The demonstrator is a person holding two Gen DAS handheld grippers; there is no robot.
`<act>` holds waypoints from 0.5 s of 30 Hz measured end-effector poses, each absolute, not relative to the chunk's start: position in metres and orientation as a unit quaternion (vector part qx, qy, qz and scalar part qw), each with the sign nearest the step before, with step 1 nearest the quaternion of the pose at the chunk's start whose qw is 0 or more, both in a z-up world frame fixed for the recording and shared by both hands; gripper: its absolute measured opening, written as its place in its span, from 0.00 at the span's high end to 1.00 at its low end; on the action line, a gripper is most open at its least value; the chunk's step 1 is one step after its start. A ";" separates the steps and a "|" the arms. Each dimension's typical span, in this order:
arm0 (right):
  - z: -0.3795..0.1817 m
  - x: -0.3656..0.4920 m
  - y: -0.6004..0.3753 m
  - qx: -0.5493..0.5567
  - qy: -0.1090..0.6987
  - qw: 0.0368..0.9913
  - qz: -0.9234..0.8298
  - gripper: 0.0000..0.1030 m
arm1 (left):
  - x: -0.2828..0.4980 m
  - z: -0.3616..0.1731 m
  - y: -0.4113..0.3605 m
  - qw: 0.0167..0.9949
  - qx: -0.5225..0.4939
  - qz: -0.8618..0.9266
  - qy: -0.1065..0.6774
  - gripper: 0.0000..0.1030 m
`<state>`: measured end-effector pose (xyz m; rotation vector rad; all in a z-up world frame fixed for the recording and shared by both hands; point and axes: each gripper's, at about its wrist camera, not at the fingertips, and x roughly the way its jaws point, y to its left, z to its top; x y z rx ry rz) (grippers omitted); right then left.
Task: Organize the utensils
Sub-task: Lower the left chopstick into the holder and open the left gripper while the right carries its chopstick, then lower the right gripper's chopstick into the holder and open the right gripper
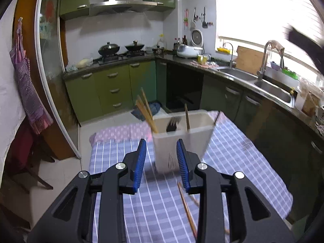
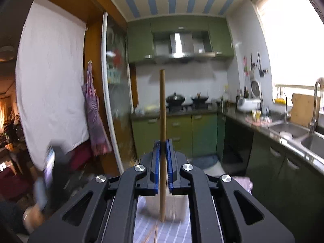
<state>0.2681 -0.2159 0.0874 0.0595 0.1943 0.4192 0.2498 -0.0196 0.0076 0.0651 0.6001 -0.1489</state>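
Observation:
A white utensil holder [image 1: 182,139] stands on the blue checked tablecloth [image 1: 125,202]. It holds several wooden chopsticks [image 1: 145,111], a dark fork [image 1: 173,124] and one more chopstick [image 1: 187,117]. My left gripper [image 1: 162,162] is open just in front of the holder, with nothing between its blue pads [image 1: 139,162]. Two loose chopsticks [image 1: 187,208] lie on the cloth below it. My right gripper [image 2: 163,154] is shut on a wooden chopstick [image 2: 162,105] that stands upright. The holder [image 2: 172,206] shows blurred beneath the right gripper.
Green cabinets [image 1: 113,89], a stove with two woks [image 1: 121,49] and a steel sink [image 1: 269,85] line the far and right sides. An apron [image 1: 26,85] hangs at the left by a glass door. The person's hand [image 2: 32,214] appears blurred at lower left in the right wrist view.

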 end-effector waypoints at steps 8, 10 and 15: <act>0.075 0.368 -0.166 -0.005 0.123 0.979 0.160 0.93 | 0.218 -0.027 -0.006 0.930 0.029 -0.086 0.355 0.71; 0.064 0.385 -0.160 -0.001 0.141 0.978 0.155 0.93 | 0.215 -0.033 -0.002 0.927 0.026 -0.087 0.363 0.71; 0.030 0.406 -0.156 -0.006 0.186 0.972 0.146 0.93 | 0.213 -0.045 0.004 0.920 0.024 -0.093 0.379 0.71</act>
